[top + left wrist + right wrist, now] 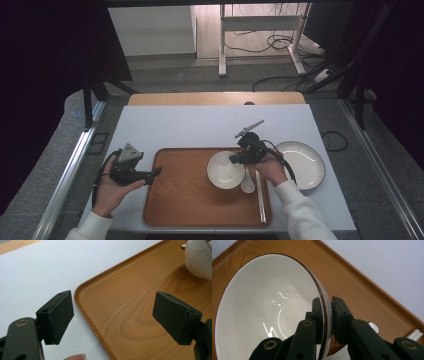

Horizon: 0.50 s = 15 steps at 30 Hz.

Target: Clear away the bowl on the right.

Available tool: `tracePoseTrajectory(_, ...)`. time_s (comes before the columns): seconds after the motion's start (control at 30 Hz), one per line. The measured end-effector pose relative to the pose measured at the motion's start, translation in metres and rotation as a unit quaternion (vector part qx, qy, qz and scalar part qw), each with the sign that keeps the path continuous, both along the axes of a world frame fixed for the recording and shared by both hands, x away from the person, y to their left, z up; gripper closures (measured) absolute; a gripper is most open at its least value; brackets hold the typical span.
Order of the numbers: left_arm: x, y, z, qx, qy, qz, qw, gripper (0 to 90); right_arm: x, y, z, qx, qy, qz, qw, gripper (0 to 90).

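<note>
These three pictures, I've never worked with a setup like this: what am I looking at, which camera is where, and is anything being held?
There is no machine here: a person holds a hand-operated tool with two jaws in each hand. The high view looks down on the table; the other two pictures come from cameras riding on each tool, looking along its black jaws.

On the white table sits a wooden tray. On it are a white bowl, a white spoon and what look like chopsticks. A white plate lies right of the tray.

The right tool is clamped on the bowl's rim, one jaw inside, one outside. The left tool is open and holds nothing, at the tray's left edge.
</note>
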<state>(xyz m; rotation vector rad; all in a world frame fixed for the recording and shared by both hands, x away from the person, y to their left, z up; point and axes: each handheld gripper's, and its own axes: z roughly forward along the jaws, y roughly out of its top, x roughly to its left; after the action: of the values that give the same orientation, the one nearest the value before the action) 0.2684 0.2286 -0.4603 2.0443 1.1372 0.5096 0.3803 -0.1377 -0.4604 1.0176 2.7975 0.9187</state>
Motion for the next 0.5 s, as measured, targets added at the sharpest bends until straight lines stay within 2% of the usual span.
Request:
tracePoseTrajectory(0.17, 0.0, 0.001, 0.0, -0.002, -0.001, 0.002, 1.0, 16.6, 0.004, 0.004, -0.013, -0.013, 0.011, 0.001, 0.9999, 81.9)
tracePoseTrajectory(0.37, 0.0, 0.0, -0.001, 0.0, 0.001, 0.001, 1.0, 16.6, 0.011, -0.001, -0.02, 0.001, 0.034, -0.009, 0.9994, 81.6)
tracePoseTrajectory(0.5, 0.0, 0.0, -0.001, 0.0, 0.001, 0.001, 1.0, 16.6, 0.012, -0.002, -0.024, -0.008, 0.031, -0.013, 0.9994, 77.5)
